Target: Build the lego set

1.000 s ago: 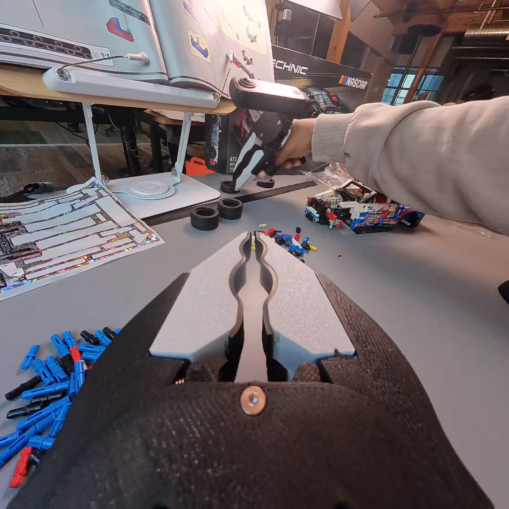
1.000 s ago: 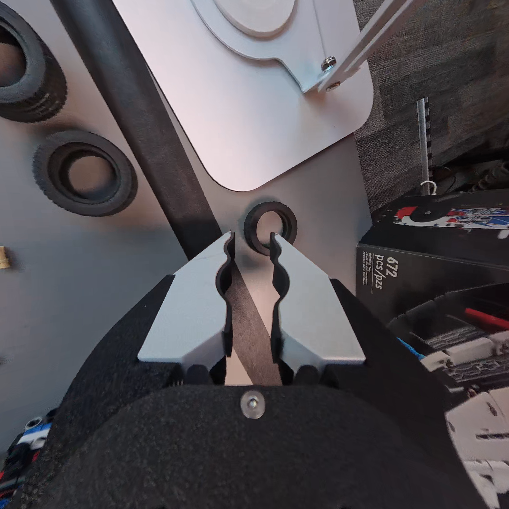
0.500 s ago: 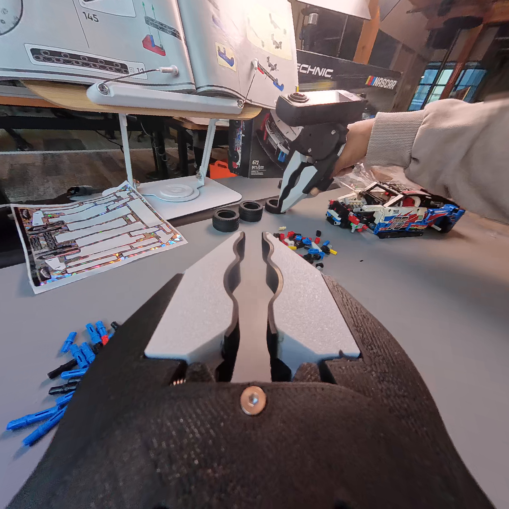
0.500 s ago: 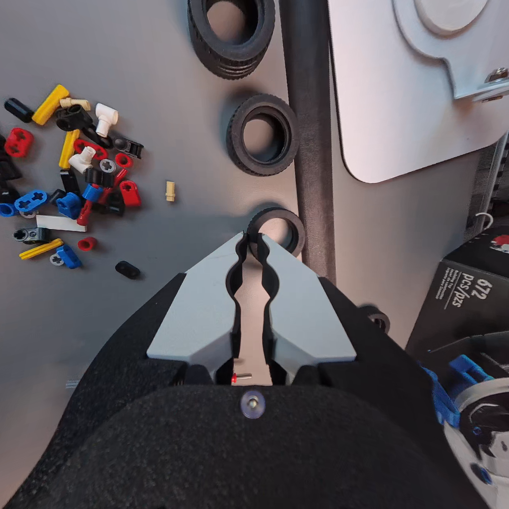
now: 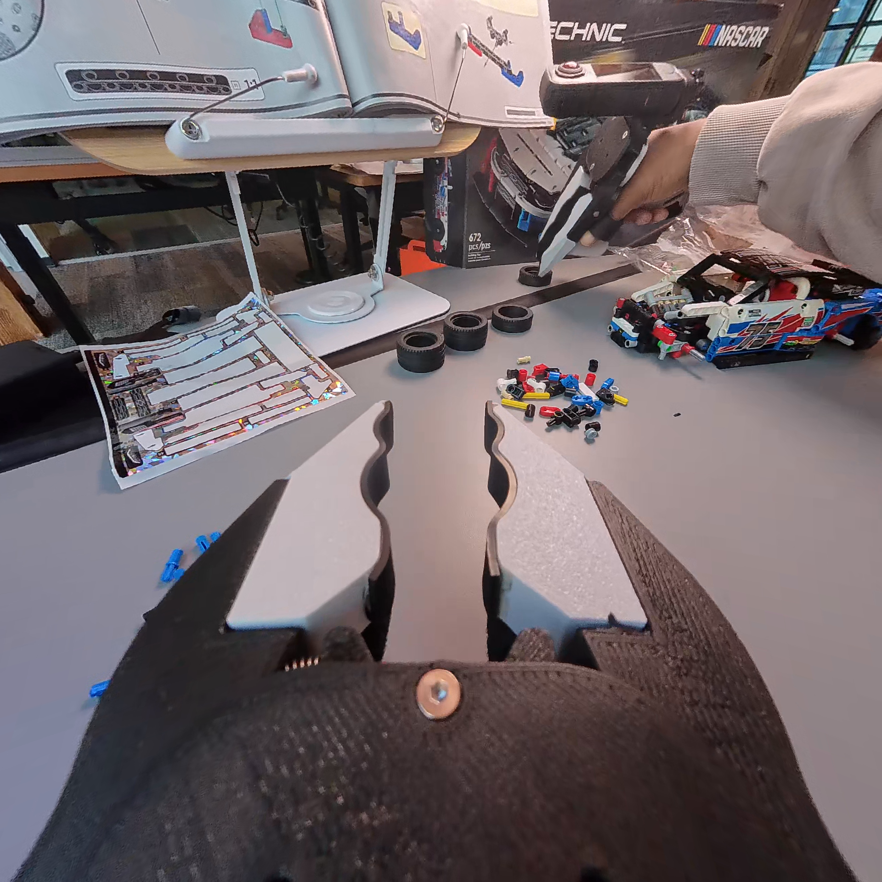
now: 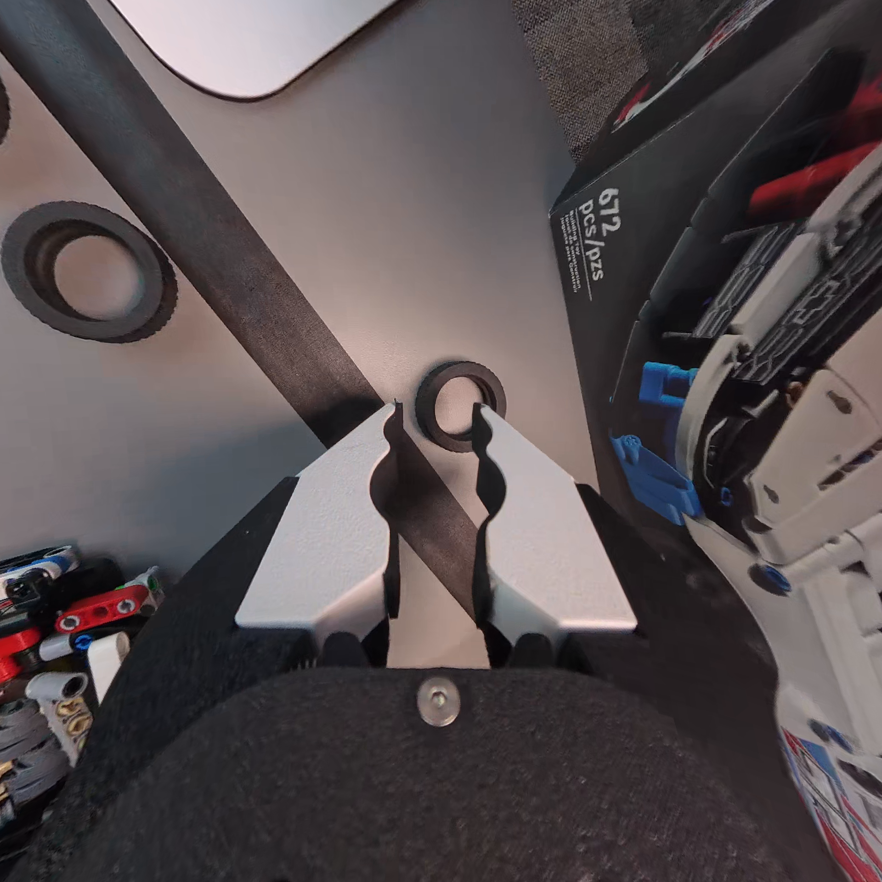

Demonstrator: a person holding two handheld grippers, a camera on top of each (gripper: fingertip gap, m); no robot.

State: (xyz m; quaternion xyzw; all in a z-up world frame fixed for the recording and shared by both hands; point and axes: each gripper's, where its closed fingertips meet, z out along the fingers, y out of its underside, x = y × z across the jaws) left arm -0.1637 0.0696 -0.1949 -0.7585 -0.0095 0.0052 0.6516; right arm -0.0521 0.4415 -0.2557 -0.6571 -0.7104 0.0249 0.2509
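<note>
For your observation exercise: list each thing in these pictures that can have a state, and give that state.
Left gripper: open, empty.
Right gripper: open, straddling the small tyre's rim.
Small tyre: lying flat, unmounted.
Three tyres: loose, in a row.
Instruction booklet: open on its stand.
Car model: partly built, wheelless.

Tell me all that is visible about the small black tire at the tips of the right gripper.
The small black tire is a rubber-looking ring with fine tread and an open centre. It lies flat on the grey table, beyond the dark strip and near the black box. The right gripper is open, with one fingertip over the hole, the other outside the rim.
</note>
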